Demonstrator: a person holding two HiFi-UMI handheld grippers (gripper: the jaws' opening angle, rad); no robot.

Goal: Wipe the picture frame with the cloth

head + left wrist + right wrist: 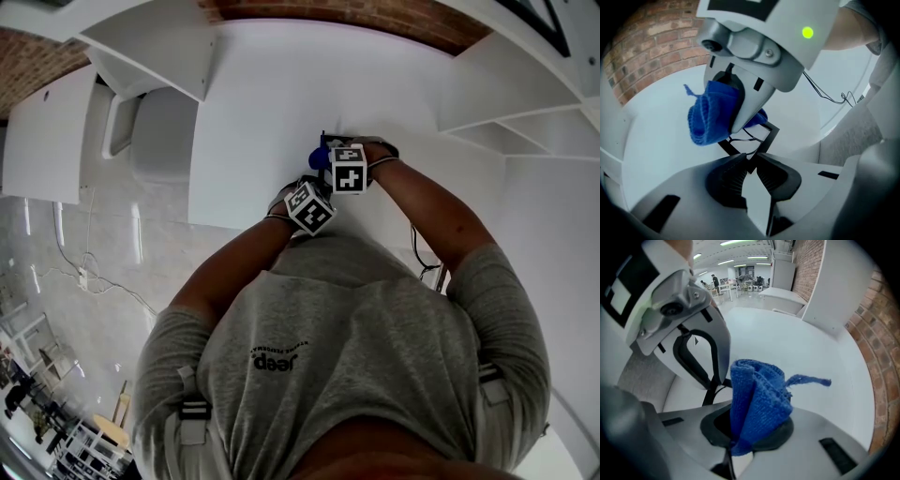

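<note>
At the near edge of the white table [656, 140], I had the two tools working close together, almost touching. The left tool [751, 161] was pinching one corner of the thin black picture frame [765, 146]. Its ribbed pads were drawn in on that corner, with the rest of the frame running away from them toward twelve o'clock. I judge that grip served to anchor the frame and lift it off the table so it would not slide under the wiping. The right tool [750, 430] was clamped on the blue cloth [757, 399]. The cloth was bunched into a thick fold that stood up out of the pads, with one loose thread trailing toward three o'clock. From the left tool's view, the cloth hung at about ten o'clock from the pinched corner, lying over the far part of the frame. Whether it actually touched there I couldn't tell. Bunched like that, the cloth offered a soft pad rather than a bare pad to the frame. I took the wiping to be under way.
</note>
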